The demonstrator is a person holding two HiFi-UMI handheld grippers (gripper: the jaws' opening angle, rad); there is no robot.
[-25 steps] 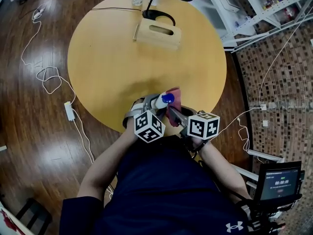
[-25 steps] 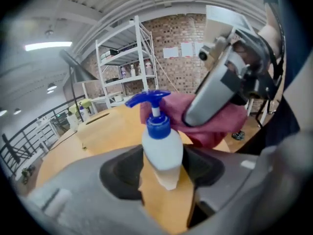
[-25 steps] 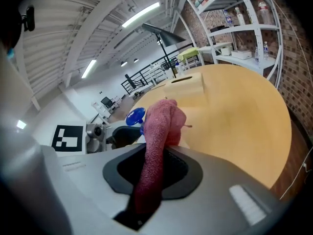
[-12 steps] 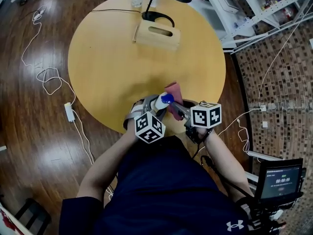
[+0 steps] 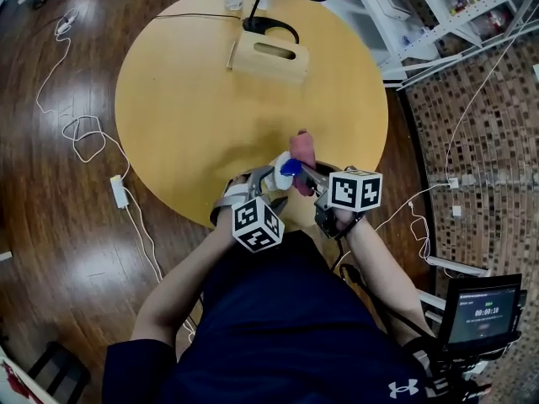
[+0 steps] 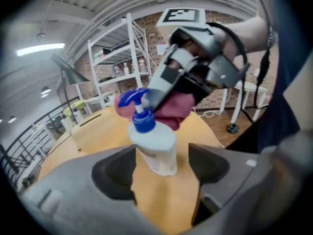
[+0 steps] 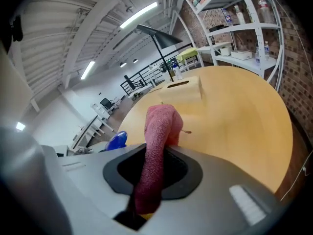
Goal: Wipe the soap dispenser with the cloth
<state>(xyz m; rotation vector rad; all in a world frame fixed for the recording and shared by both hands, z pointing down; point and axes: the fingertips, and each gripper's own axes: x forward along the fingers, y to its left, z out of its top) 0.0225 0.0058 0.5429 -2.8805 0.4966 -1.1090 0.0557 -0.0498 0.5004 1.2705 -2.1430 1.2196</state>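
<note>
Left claw [image 6: 161, 174] jaws have just opened, clear of the dispenser [image 6: 155, 143] between them; it stands near upright, nozzle toward the left jaw; right claw [image 7: 154, 173] grips the cloth [image 7: 159, 129] beyond it.

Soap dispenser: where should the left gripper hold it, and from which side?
Grip the dispenser by its white body, below the blue pump, from the person's side. The left gripper, whose jaws have just been opening, has the body between them. The pump is narrow, and the cloth is right behind it.
</note>
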